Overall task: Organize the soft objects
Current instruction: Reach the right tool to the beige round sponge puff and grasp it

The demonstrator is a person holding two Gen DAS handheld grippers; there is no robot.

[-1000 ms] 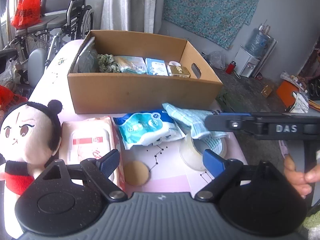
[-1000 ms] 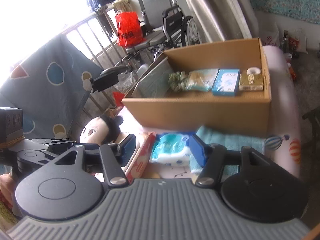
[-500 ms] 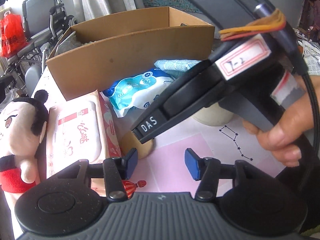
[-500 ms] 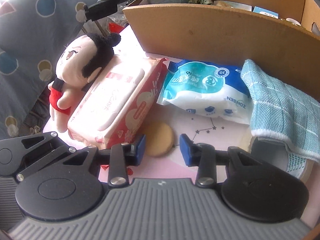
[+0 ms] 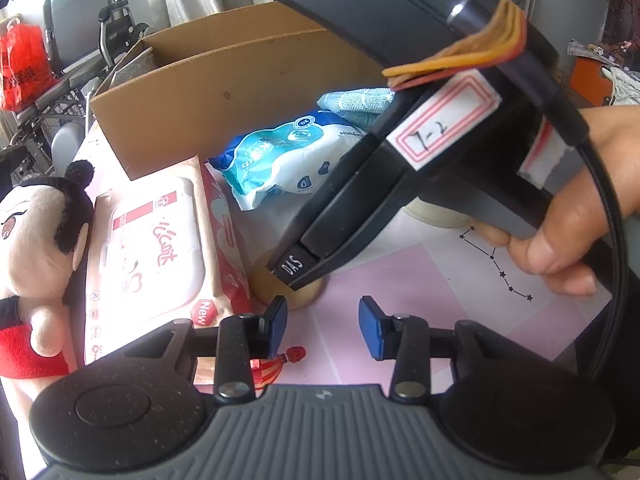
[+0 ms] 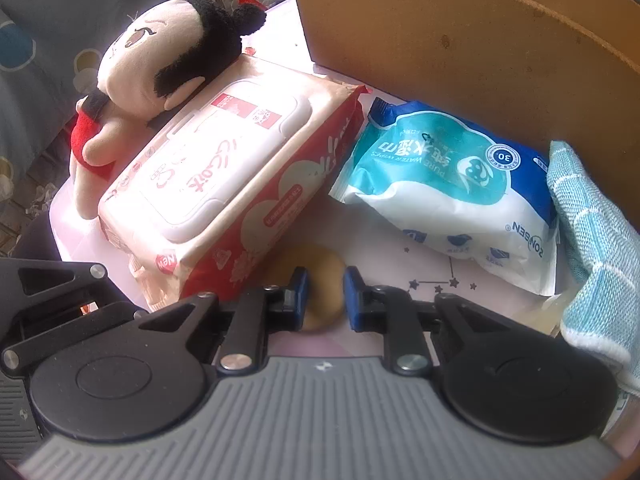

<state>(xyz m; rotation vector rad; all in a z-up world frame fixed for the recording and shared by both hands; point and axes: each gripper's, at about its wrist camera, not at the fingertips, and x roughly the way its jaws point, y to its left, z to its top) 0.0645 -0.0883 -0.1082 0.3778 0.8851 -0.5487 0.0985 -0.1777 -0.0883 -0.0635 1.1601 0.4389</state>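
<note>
A round tan sponge pad [image 6: 320, 280] lies flat on the pink table mat beside the red-and-white wipes pack [image 6: 224, 184]. My right gripper [image 6: 325, 298] is down over the pad with its blue fingers on either side of it, jaws partly closed but with a gap. In the left wrist view the right gripper's body covers most of the pad [image 5: 296, 294]. My left gripper [image 5: 323, 326] is open and empty, just in front of the pad. A blue-and-white wipes pouch [image 6: 452, 184], a light blue cloth [image 6: 592, 232] and a plush doll [image 6: 160, 72] lie nearby.
A cardboard box [image 5: 224, 92] stands behind the items, with its wall close behind the pouch [image 6: 480, 60]. A roll of tape [image 5: 436, 214] sits under the cloth at the right. A wheelchair [image 5: 92, 32] and a red bag [image 5: 20, 68] are beyond the table.
My right gripper has dropped lower and forward onto the tan pad and its jaws have narrowed around it. My left gripper has stayed low and open.
</note>
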